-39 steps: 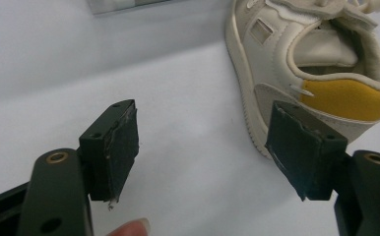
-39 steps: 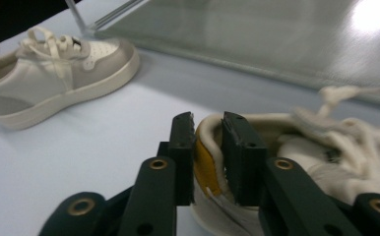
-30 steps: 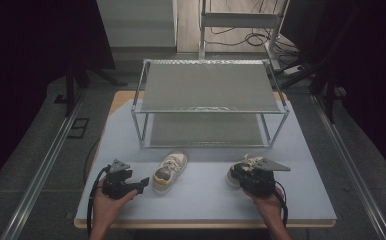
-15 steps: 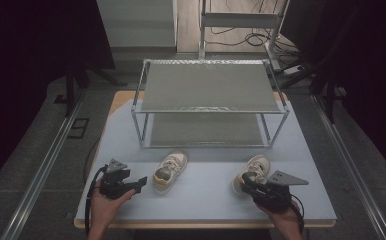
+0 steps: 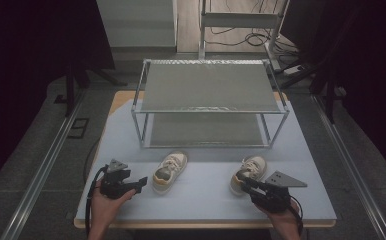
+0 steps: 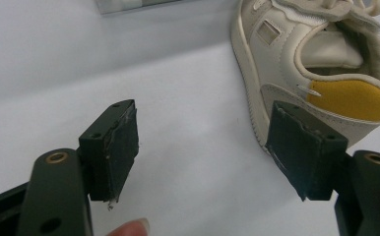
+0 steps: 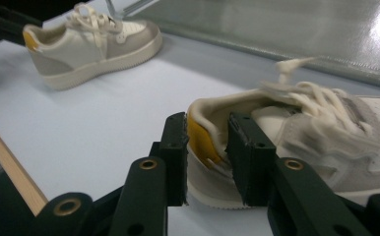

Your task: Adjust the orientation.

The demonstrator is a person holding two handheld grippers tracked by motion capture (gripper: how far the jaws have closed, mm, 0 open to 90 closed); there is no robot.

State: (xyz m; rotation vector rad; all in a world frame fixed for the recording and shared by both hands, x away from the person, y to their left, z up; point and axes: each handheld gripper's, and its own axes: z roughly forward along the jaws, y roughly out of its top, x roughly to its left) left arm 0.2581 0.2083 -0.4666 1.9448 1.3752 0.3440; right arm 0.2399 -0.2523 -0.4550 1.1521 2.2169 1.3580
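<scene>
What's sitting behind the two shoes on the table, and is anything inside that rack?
Behind the left shoe and right shoe stands a two-tier metal rack. Its top shelf is bare. The lower shelf looks empty at the front; the top shelf covers its back part.

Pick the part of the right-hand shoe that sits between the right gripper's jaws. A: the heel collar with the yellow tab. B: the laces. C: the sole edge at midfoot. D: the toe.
A: in the right gripper view the right gripper straddles the shoe at its yellow-tabbed heel collar.
</scene>
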